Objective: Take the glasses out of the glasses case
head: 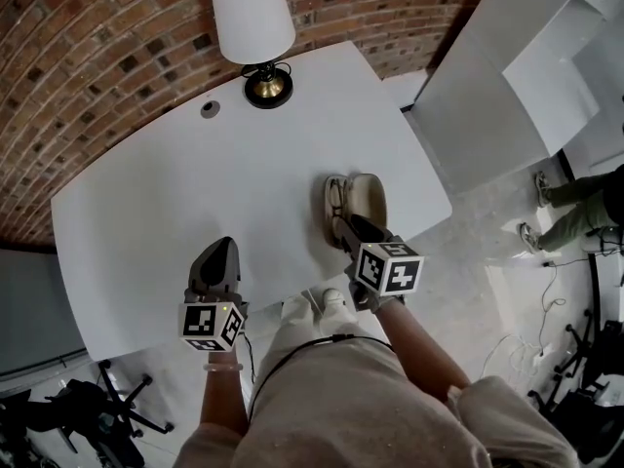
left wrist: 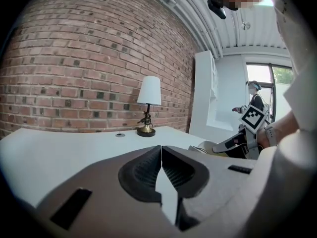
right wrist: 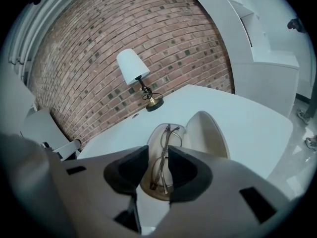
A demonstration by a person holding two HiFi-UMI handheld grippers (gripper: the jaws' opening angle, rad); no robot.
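An open beige glasses case (head: 369,201) lies near the right edge of the white table (head: 175,203). Its lid (right wrist: 209,132) is folded back to the right. Folded thin-rimmed glasses (right wrist: 170,136) rest in the base tray (right wrist: 150,137). My right gripper (right wrist: 158,152) is open just over the near end of the case, and the glasses show in the gap between its jaws. In the head view it (head: 344,225) points at the case. My left gripper (left wrist: 161,148) is shut on nothing and hovers over the table's near part (head: 218,250), left of the case.
A lamp (head: 255,25) with a white shade and brass foot stands at the table's far edge, before a brick wall. A round cable hole (head: 210,108) is to its left. A white cabinet (head: 507,76) stands right of the table, and another person's legs (head: 570,217) show at the far right.
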